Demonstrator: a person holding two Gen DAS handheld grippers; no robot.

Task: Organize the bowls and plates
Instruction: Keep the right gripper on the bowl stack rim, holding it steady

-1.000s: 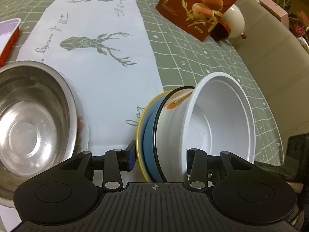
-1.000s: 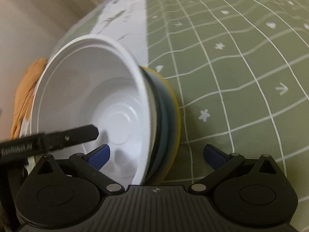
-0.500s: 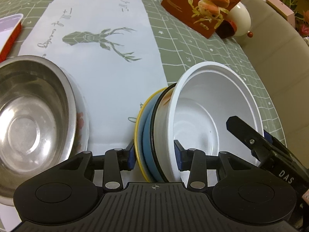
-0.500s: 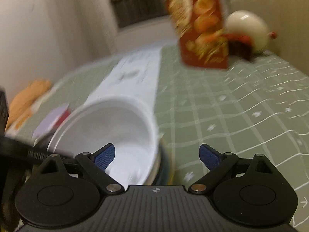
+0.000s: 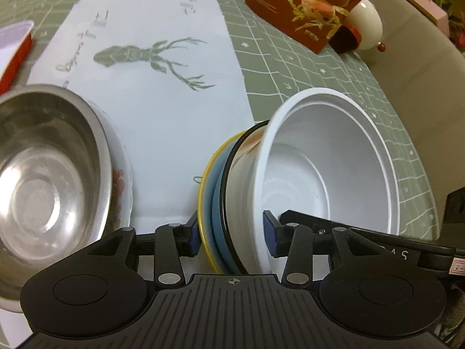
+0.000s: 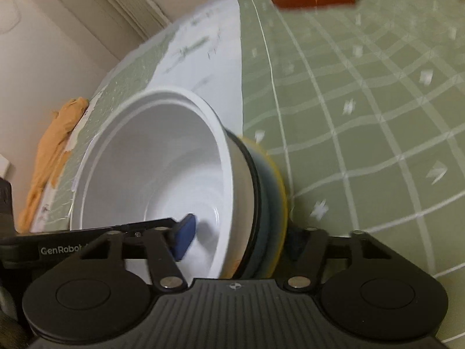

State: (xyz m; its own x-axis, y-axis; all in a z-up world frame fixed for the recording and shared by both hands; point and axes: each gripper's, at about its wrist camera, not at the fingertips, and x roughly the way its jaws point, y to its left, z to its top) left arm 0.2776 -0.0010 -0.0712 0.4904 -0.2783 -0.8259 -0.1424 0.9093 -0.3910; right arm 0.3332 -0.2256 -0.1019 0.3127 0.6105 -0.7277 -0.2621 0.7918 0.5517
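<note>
Since half a second ago our right gripper has swung back down from a raised view onto the tilted stack, and its fingers now straddle the rims; our left gripper keeps the same clamp it had before.

We hold the stack on edge over the green checked tablecloth, beside the white deer-print runner. It nests a white plastic bowl inside a black-rimmed white bowl, which sits in a blue plate with a yellow-rimmed plate outermost. Our left gripper is closed on all four: one blue pad presses the back of the yellow-rimmed plate, the other sits inside the white plastic bowl.

From the right wrist we see the same white plastic bowl, the black-rimmed bowl and the yellow-rimmed plate. One blue pad lies inside the white bowl and the other finger sits behind the yellow rim, partly hidden, so we cannot tell whether this gripper is pressing or only bracketing the stack.

At our left a stainless steel bowl rests in a flower-patterned plate. Farther off are a red-edged tray, a brown snack bag and a white round ornament. An orange cloth lies at the table's edge.
</note>
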